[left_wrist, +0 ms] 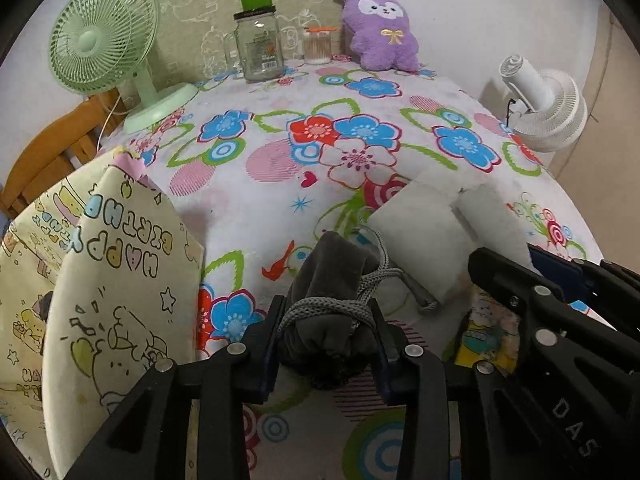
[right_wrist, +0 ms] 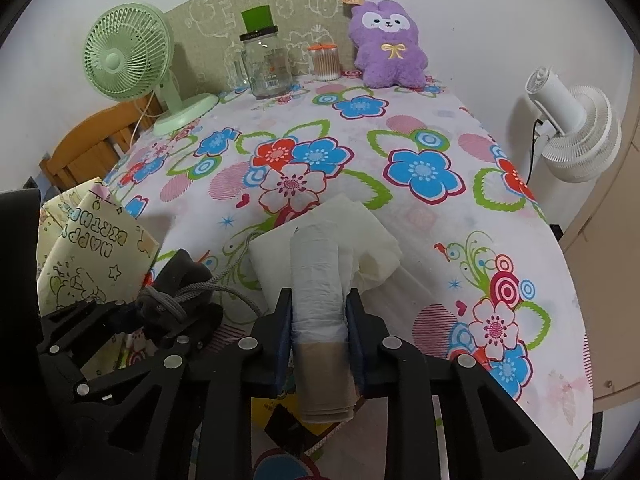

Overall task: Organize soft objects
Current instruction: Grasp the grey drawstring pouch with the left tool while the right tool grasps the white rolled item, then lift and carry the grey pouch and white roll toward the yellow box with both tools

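My left gripper [left_wrist: 326,336] is shut on a grey velvet drawstring pouch [left_wrist: 332,280] wrapped with grey cord, held just above the floral tablecloth; it also shows in the right wrist view [right_wrist: 176,284]. My right gripper [right_wrist: 319,312] is shut on a roll of thin white plastic bags [right_wrist: 318,280], next to a folded white cloth [right_wrist: 360,220]. In the left wrist view the roll [left_wrist: 492,216] and cloth [left_wrist: 420,232] lie right of the pouch. A cream "Happy Birthday" bag [left_wrist: 112,280] stands at the left, seen too in the right wrist view [right_wrist: 92,252].
A purple plush [left_wrist: 380,28] leans on the back wall, beside a cotton swab jar [left_wrist: 318,46] and a glass jar [left_wrist: 260,48]. A green fan [left_wrist: 104,40] stands at back left. A white fan [left_wrist: 548,108] stands off the table's right edge. A yellow printed item [left_wrist: 488,340] lies under the grippers.
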